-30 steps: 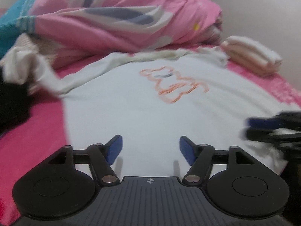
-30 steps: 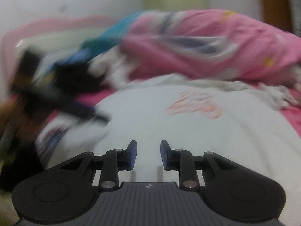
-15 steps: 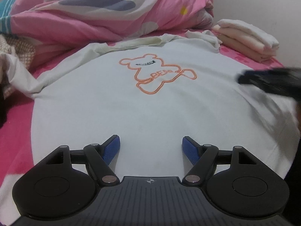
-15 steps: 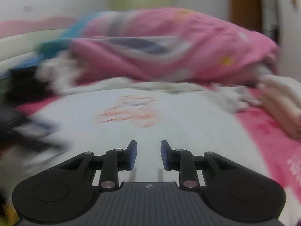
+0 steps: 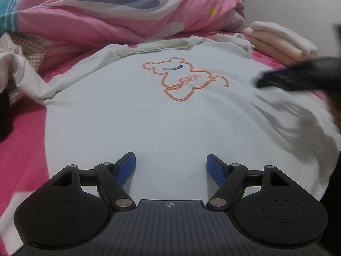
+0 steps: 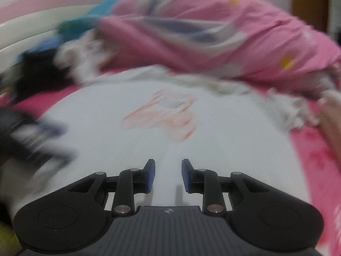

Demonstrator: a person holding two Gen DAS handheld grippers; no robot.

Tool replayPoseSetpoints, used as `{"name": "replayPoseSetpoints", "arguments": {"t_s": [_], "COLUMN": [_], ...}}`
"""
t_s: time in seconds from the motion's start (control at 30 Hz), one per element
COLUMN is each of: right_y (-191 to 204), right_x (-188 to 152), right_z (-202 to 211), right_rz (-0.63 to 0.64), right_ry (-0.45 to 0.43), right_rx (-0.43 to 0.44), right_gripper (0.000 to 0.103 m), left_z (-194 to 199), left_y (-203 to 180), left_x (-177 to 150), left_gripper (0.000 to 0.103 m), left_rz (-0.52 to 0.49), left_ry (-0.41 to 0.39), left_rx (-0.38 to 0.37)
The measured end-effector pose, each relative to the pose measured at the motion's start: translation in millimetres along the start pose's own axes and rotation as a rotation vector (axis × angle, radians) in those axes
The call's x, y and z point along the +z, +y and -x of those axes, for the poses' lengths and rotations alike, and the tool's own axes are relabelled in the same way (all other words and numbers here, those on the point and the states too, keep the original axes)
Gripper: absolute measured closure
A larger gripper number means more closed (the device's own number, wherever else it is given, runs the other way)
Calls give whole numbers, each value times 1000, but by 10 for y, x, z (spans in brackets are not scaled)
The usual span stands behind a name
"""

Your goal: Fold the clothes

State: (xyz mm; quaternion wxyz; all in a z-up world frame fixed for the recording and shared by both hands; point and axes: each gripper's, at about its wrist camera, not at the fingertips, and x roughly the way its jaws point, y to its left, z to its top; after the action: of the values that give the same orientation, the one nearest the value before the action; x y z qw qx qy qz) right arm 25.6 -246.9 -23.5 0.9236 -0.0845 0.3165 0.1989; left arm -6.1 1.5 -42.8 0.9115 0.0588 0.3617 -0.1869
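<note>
Left wrist view: a white T-shirt (image 5: 170,117) lies flat straight ahead of the left tongs (image 5: 171,166), its length running away toward the collar. These tongs gape wide and empty over the near hem. The right tongs (image 6: 168,176), narrow and empty, sit over the shirt's right side. Underneath is a pink bedsheet (image 5: 23,153), with a quilt (image 5: 127,10) and folded clothes (image 5: 281,40) beyond.

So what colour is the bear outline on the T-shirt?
Orange bear outline on the white T-shirt; clearest in left wrist view.

One white T-shirt (image 5: 149,117) spread out, one stack of folded clothes (image 5: 281,40) at two o'clock, one pink quilt (image 5: 119,10), two grippers.
</note>
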Motion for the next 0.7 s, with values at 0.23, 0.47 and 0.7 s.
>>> {"name": "replayPoseSetpoints", "arguments": {"t_s": [0.23, 0.47, 0.7], "right_y": [300, 364, 842], "right_x": [-223, -214, -83], "right_z": [-189, 196, -416], "right_rz": [52, 49, 97], "right_ry": [85, 108, 72], "right_rx": [91, 210, 137], "right_gripper": [74, 75, 74], "left_z": [73, 221, 477], "left_y": [133, 268, 441], "left_x": [-111, -148, -242], "left_gripper": [28, 28, 28], "left_rz": [-9, -2, 32], "left_ry": [15, 12, -23], "left_rx": [1, 45, 96]}}
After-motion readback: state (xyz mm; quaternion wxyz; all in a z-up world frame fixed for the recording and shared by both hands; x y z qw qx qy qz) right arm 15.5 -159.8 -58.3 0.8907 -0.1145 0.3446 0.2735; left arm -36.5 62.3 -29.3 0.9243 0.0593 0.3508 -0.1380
